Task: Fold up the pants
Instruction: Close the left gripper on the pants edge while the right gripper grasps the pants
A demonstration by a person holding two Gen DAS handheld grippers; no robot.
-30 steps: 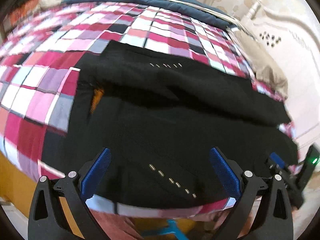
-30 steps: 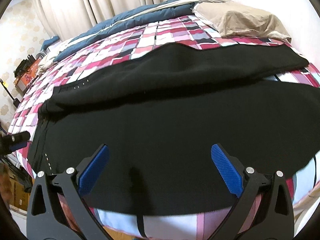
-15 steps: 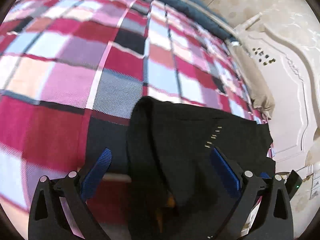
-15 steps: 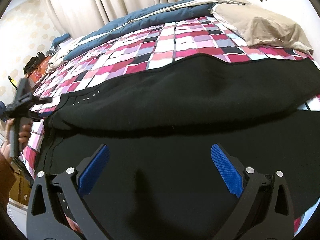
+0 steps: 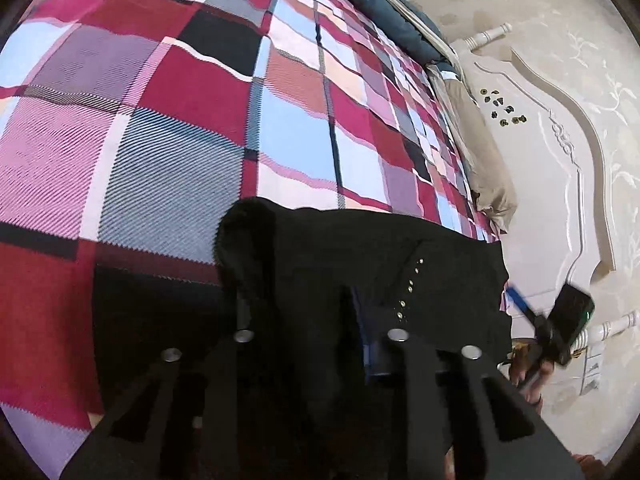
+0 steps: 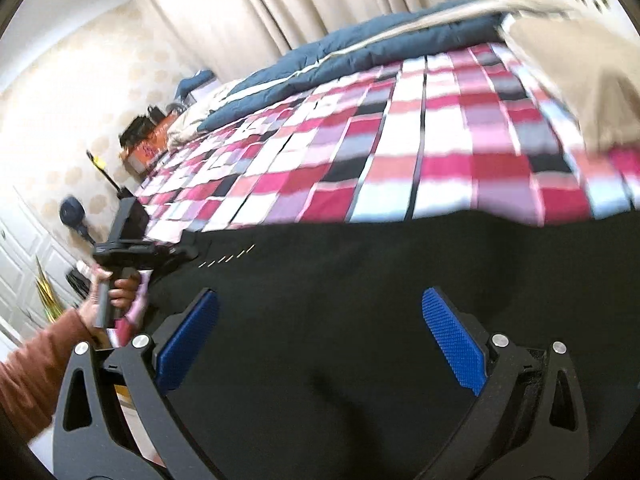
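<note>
Left gripper (image 5: pixel 304 320) pinching black pants (image 5: pixel 360 248), fingertips buried in cloth

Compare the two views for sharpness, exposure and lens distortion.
Left wrist view: sharp checked bedspread, black pants nearly featureless, straight lines bowed by fisheye. Right wrist view: motion-blurred bedspread, washed-out curtains, crisp right claw.

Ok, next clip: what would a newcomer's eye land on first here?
The loud pink, red and blue checked bedspread fills both views. Across its near edge lie the black pants, with a row of small metal studs near the waist end. The left hand-held gripper is shut on that end; the right hand-held gripper hangs open above the fabric.
</note>
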